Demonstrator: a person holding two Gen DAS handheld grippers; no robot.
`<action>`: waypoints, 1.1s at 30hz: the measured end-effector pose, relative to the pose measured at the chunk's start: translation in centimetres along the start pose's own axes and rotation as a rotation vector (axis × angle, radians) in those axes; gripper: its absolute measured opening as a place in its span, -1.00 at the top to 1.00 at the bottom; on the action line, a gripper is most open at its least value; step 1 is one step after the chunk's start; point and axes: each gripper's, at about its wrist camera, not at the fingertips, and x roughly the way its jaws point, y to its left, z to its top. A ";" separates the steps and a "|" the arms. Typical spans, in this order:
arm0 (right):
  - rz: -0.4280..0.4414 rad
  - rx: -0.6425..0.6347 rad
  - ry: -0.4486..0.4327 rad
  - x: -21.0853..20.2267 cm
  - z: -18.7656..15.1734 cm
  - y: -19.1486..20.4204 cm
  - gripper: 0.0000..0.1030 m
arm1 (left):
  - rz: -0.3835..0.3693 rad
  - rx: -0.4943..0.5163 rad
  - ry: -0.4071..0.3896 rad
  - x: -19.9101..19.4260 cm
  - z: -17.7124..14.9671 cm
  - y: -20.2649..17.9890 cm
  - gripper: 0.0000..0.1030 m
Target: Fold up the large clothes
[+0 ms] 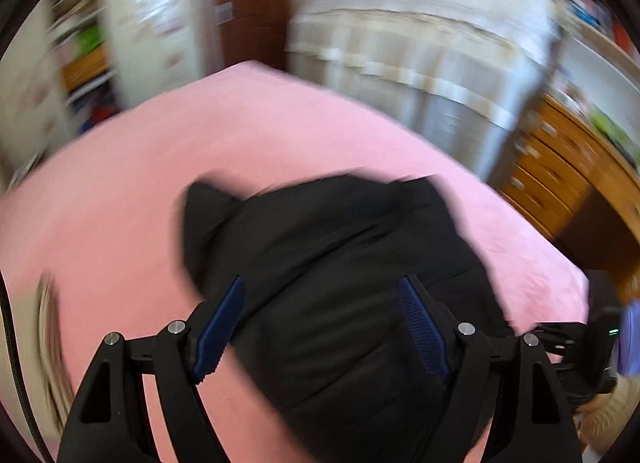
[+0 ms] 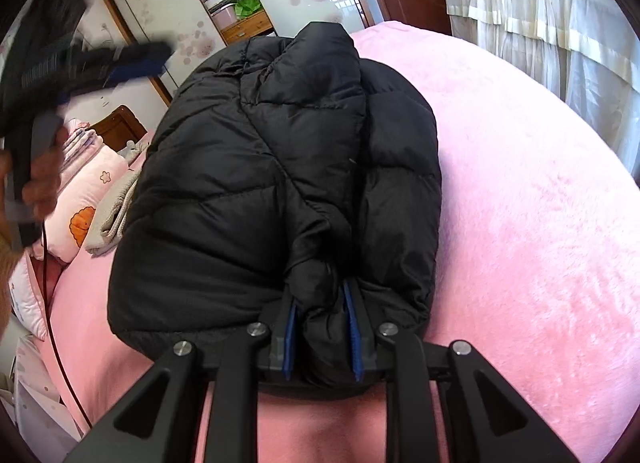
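black angular linkage arms with round silver pivot pins fill the bottom of the right wrist view, and between them the right gripper (image 2: 322,327) has its ribbed blue pads pressed onto a bunched fold of the black puffer jacket (image 2: 276,167), clamped on the near hem. the jacket is quilted in slanting stitched panels, matte and puffy, heaped in a rounded mound at the centre of the frame with a collar or hood sticking up at its top edge. it lies on a fuzzy pink blanket (image 2: 520,203) that spreads across the right and lower part of the frame. at the upper left the left gripper (image 2: 132,57) appears blurred, held in a hand (image 2: 42,179), clear of the jacket. in the left wrist view, itself smeared, its blue serrated pads (image 1: 222,327) stand wide apart with nothing between them, over the dark jacket (image 1: 340,263) on the pink blanket (image 1: 240,135). folded pale bedding with a flower print (image 2: 96,183) lies at the left edge, pleated cream curtains (image 2: 540,23) hang at the upper right
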 end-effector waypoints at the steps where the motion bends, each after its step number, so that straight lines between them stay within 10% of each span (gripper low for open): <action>1: -0.001 -0.005 0.002 -0.2 0.2 0.1 0.55 | 0.009 -0.055 0.006 0.1 -0.9 1.4 -0.50; 9: -0.040 -0.056 0.002 -1.2 2.2 0.6 0.33 | -0.117 -0.406 0.115 4.5 -6.7 6.3 -0.48; 20: -0.096 -0.127 -0.145 -5.2 10.5 3.0 -0.12 | -0.144 -0.304 0.098 4.9 -4.9 2.4 -0.48; 33: -0.134 -0.162 0.092 3.9 14.8 1.4 -0.12 | -0.140 -0.290 0.108 4.5 -4.8 2.7 -0.49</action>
